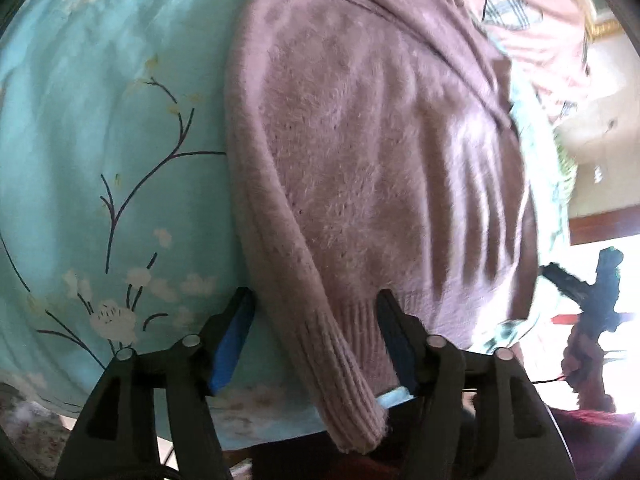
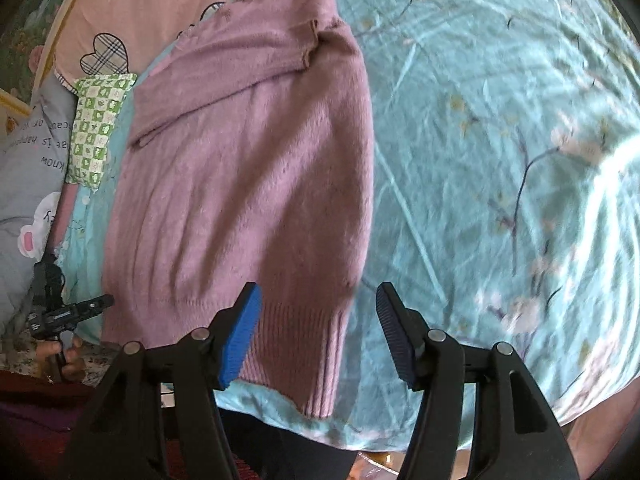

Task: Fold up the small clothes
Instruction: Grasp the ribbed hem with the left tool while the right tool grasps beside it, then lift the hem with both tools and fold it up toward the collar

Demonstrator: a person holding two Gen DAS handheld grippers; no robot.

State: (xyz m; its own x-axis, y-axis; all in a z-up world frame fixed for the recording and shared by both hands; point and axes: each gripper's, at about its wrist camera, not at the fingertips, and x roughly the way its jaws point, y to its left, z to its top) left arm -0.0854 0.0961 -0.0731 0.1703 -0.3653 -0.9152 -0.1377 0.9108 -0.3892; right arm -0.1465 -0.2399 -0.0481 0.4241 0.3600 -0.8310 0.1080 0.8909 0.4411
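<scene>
A fuzzy mauve knitted sweater (image 1: 372, 152) lies flat on a turquoise floral bedsheet (image 1: 100, 140). One sleeve is folded down along its left side, the ribbed cuff (image 1: 352, 412) hanging over the bed's near edge. My left gripper (image 1: 316, 344) is open, its jaws on either side of that sleeve, not closed on it. In the right wrist view the sweater (image 2: 248, 184) lies with the other sleeve folded across its chest. My right gripper (image 2: 318, 336) is open over the ribbed hem's right corner (image 2: 320, 344). Each gripper shows small in the other's view.
A pink quilt with plaid hearts (image 2: 132, 12), a green checked pillow (image 2: 96, 128) and a grey printed cushion (image 2: 28, 152) lie beyond the sweater. The sheet (image 2: 500, 160) stretches wide to the right. The bed's near edge runs just under both grippers.
</scene>
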